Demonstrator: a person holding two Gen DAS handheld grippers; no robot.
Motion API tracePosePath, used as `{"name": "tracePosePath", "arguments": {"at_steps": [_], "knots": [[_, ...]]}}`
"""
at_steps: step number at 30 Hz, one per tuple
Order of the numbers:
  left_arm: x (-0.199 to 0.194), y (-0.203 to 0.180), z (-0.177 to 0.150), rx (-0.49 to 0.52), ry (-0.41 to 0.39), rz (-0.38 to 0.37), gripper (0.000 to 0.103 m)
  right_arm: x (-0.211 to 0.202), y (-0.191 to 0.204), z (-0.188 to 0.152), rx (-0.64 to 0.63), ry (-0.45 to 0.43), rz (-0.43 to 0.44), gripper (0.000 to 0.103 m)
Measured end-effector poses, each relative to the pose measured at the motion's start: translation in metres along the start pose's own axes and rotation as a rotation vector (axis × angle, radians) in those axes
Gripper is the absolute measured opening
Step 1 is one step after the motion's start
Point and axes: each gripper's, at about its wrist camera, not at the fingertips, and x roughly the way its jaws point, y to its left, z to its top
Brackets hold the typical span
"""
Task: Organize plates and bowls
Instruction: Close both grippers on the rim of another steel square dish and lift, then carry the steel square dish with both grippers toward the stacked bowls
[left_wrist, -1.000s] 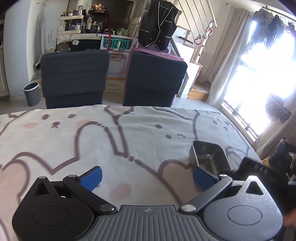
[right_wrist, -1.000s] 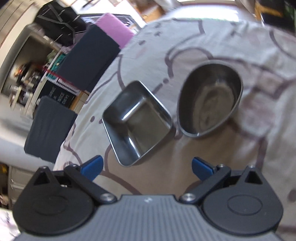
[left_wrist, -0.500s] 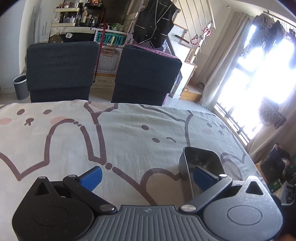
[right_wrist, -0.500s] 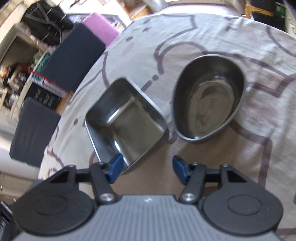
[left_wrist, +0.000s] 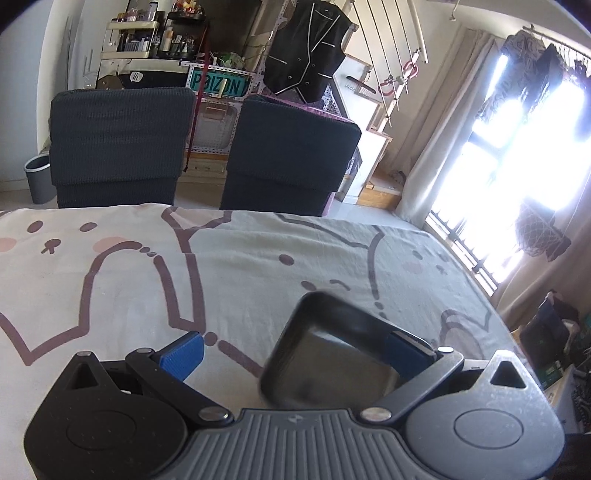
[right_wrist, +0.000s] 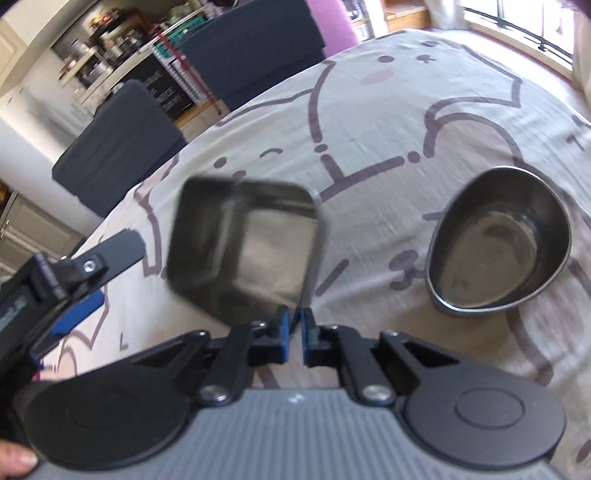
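A square steel dish (right_wrist: 243, 258) is lifted and tilted above the cloth, blurred by motion. My right gripper (right_wrist: 294, 332) is shut on its near rim. The same dish shows in the left wrist view (left_wrist: 332, 354), between the wide-open fingers of my left gripper (left_wrist: 295, 350), which touches nothing that I can see. The left gripper's body also shows at the left of the right wrist view (right_wrist: 66, 295). An oval steel bowl (right_wrist: 498, 247) rests on the cloth to the right of the dish.
A cat-print cloth (left_wrist: 129, 280) covers the table. Two dark chairs (left_wrist: 122, 144) stand at the far edge. A grey bin (left_wrist: 37, 177) is on the floor at far left. A bright window (left_wrist: 517, 177) is to the right.
My right gripper closed on the square dish's rim and lifted it, tilting it toward the left. My left gripper moved in so the dish now sits between its open fingers.
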Motion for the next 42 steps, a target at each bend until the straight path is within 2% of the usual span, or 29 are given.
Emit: {"name": "tracePosePath", "arguments": {"at_steps": [2, 4, 6, 9, 10, 13, 14, 15, 19, 23, 30, 42], "knots": [[0.002, 0.002, -0.001, -0.007, 0.019, 0.001, 0.099, -0.002, 0.000, 0.002, -0.033, -0.018, -0.017, 0.003], [0.006, 0.004, -0.003, -0.023, 0.056, 0.002, 0.086, -0.005, -0.002, 0.003, -0.039, -0.036, -0.035, 0.003], [0.012, 0.006, -0.006, -0.030, 0.112, 0.013, 0.069, -0.005, -0.005, 0.005, -0.033, -0.047, -0.044, 0.003], [0.021, 0.006, -0.013, -0.022, 0.174, 0.030, 0.052, -0.004, -0.007, 0.006, -0.039, -0.058, -0.056, 0.003], [0.022, 0.007, -0.014, -0.026, 0.180, 0.028, 0.049, -0.005, -0.007, 0.006, -0.044, -0.059, -0.059, 0.003], [0.022, 0.009, -0.015, -0.051, 0.178, 0.009, 0.030, -0.005, -0.006, 0.005, -0.067, -0.066, -0.072, 0.003], [0.022, 0.008, -0.015, -0.054, 0.178, 0.005, 0.020, -0.007, -0.006, 0.004, -0.063, -0.069, -0.071, 0.003], [0.022, 0.007, -0.015, -0.050, 0.179, 0.008, 0.014, -0.007, -0.006, 0.004, -0.056, -0.075, -0.065, 0.003], [0.023, 0.004, -0.016, -0.032, 0.177, 0.018, 0.012, -0.006, -0.009, 0.006, -0.050, -0.087, -0.046, 0.004], [0.023, 0.005, -0.016, -0.031, 0.184, 0.033, 0.002, -0.005, -0.007, 0.005, -0.068, -0.098, -0.041, 0.010], [0.018, 0.005, -0.013, -0.009, 0.178, 0.057, 0.001, -0.007, 0.000, 0.006, -0.151, -0.107, -0.034, 0.006], [-0.061, 0.003, 0.004, 0.002, 0.039, 0.089, 0.001, -0.052, 0.012, 0.004, -0.159, -0.168, 0.132, 0.005]]}}
